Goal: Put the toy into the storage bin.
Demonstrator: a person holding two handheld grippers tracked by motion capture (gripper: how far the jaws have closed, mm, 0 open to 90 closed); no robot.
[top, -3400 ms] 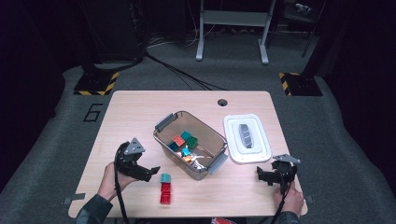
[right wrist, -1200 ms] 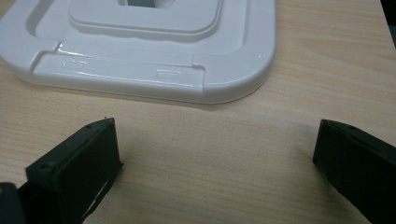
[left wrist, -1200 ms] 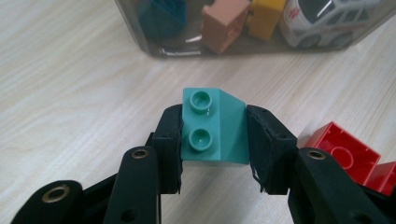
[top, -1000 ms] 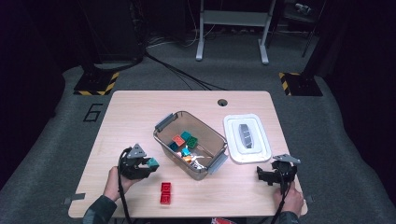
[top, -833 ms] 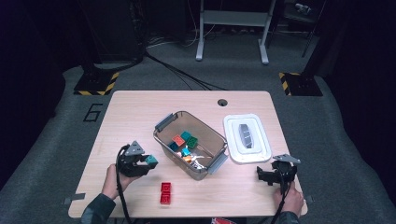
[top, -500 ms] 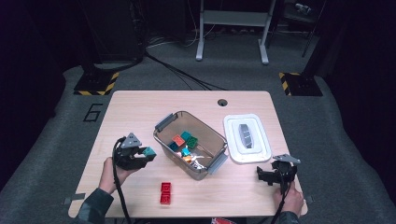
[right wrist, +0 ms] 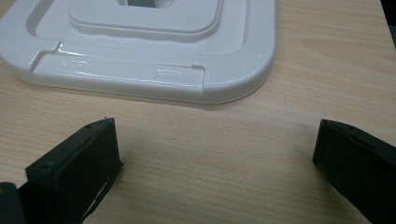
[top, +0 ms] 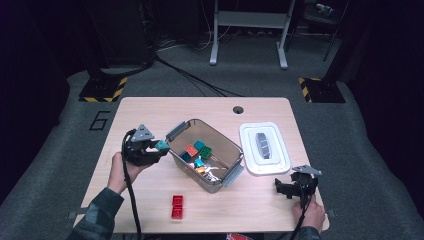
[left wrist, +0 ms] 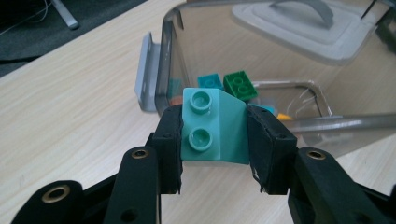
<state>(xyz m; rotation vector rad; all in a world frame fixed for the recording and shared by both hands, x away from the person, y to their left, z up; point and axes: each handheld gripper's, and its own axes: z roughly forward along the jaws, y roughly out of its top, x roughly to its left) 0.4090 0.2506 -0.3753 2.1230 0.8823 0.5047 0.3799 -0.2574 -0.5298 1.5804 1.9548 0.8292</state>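
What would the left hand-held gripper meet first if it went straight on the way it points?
Probably the clear bin's near wall, just ahead of the left hand-held gripper and its teal brick; depth is uncertain.

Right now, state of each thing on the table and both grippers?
left gripper: shut on teal block, held near the bin's end
right gripper: open, nothing between the jaws
clear bin: uncovered, blocks inside
white lid: off the bin, flat on the table
red block: loose on the table
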